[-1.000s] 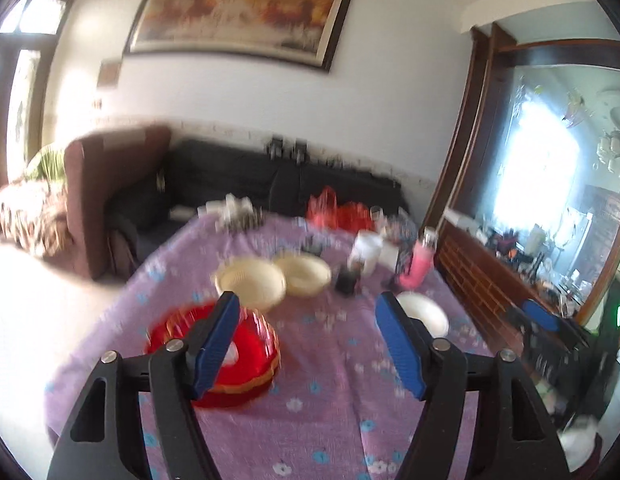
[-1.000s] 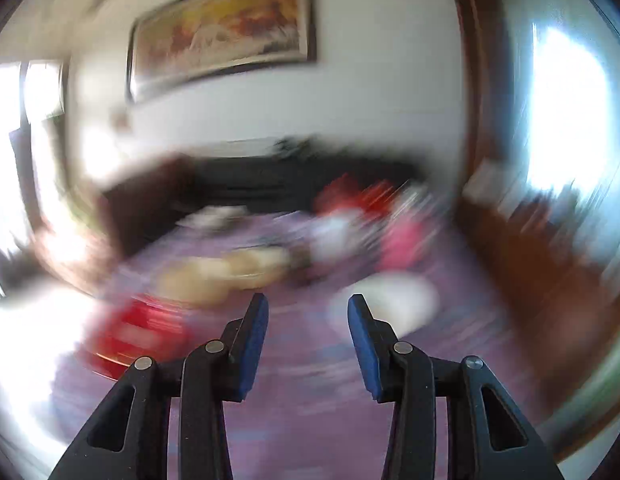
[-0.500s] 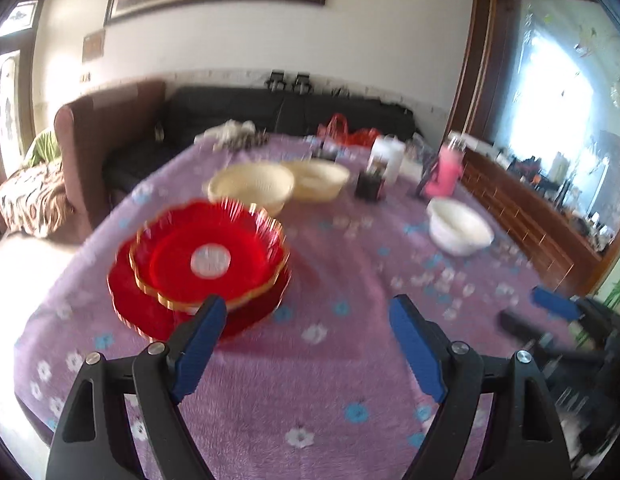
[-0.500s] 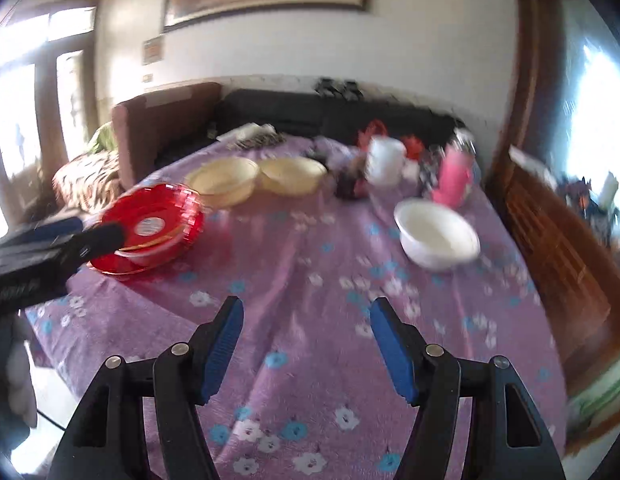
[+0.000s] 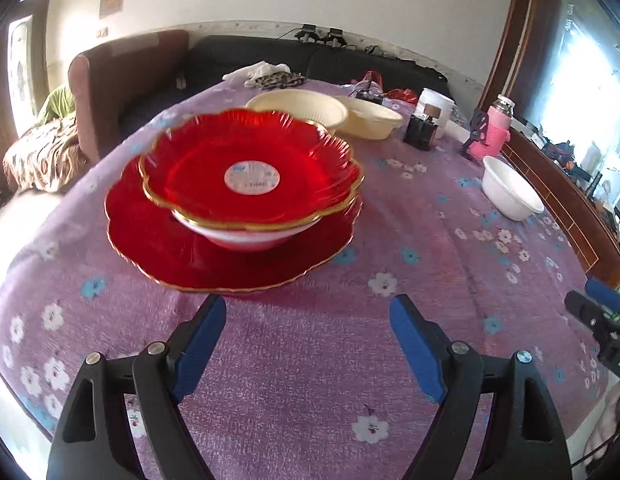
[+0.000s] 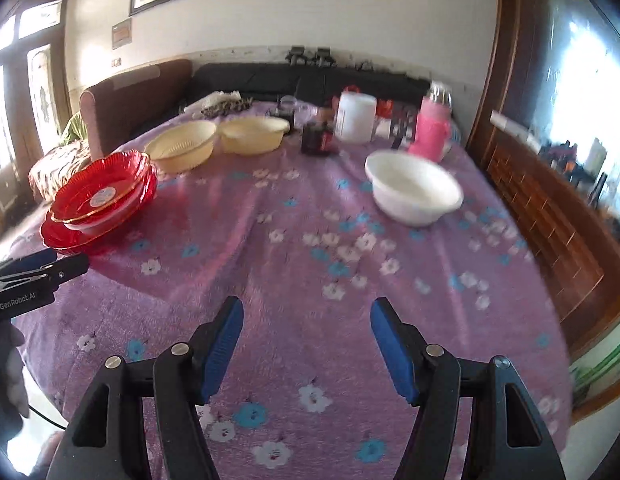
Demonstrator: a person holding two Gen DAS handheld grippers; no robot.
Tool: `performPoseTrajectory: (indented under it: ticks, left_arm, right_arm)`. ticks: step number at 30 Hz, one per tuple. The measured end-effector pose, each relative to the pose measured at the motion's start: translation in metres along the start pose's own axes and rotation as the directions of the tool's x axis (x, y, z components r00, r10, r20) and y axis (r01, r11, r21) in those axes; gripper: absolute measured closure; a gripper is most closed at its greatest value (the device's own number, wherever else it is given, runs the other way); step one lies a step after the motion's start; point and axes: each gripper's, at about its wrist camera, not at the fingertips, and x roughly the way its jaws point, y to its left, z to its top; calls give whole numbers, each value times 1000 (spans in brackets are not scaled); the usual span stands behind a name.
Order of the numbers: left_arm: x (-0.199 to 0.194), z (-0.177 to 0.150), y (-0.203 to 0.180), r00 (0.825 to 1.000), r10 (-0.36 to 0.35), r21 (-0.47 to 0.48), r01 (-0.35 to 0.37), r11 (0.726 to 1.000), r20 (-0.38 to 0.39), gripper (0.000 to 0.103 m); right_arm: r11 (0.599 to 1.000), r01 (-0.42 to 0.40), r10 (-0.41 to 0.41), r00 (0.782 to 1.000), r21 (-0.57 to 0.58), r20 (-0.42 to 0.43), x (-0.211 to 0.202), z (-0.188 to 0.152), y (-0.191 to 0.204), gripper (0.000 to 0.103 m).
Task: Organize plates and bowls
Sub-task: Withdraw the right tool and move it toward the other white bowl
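Gaping wide and empty, the left gripper point(image 5: 308, 336) is held just short of the stacked red plates point(image 5: 246, 200). The right gripper point(image 6: 306, 340), lately widened, is likewise empty, the white bowl point(image 6: 414, 192) lying well beyond its right jaw.

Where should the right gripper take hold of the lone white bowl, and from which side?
Probably the near rim of the white bowl. It sits upright and apart from other dishes, its thin flared lip facing the open right gripper; one finger inside, one outside, coming from the near side, above.

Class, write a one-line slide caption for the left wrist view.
Open left gripper faces stacked red plates on a purple floral tablecloth, cream bowls behind.
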Motion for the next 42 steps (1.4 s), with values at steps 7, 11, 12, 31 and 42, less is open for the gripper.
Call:
performPoseTrajectory:
  ticks: [7,11,12,31,42]
  left_arm:
    - [1,-14,1,1000,-21,-2,21,1000,-5,20]
    - [1,-16,8,999,-32,-31,32,999,1,20]
    - [-3,-15,10,999,-46,-42,46,998,-9,20]
    - [-314,158,52,802,192,82,-286,955,566,11]
    - [-291,229,17,861,48,155,-146,977,506,0]
  right_arm:
    - [997,-53,54,999,59,-8,4,4,-5,33]
    - [997,-39,38,999,61,8,1,5,-5,33]
    - [997,-39,39,999,65,14,-3,5,-5,33]
    - [956,85,-192,905,281,381,-249,204,-164,32]
    - [950,50,-166,917,308,362,-250,270,-177,20]
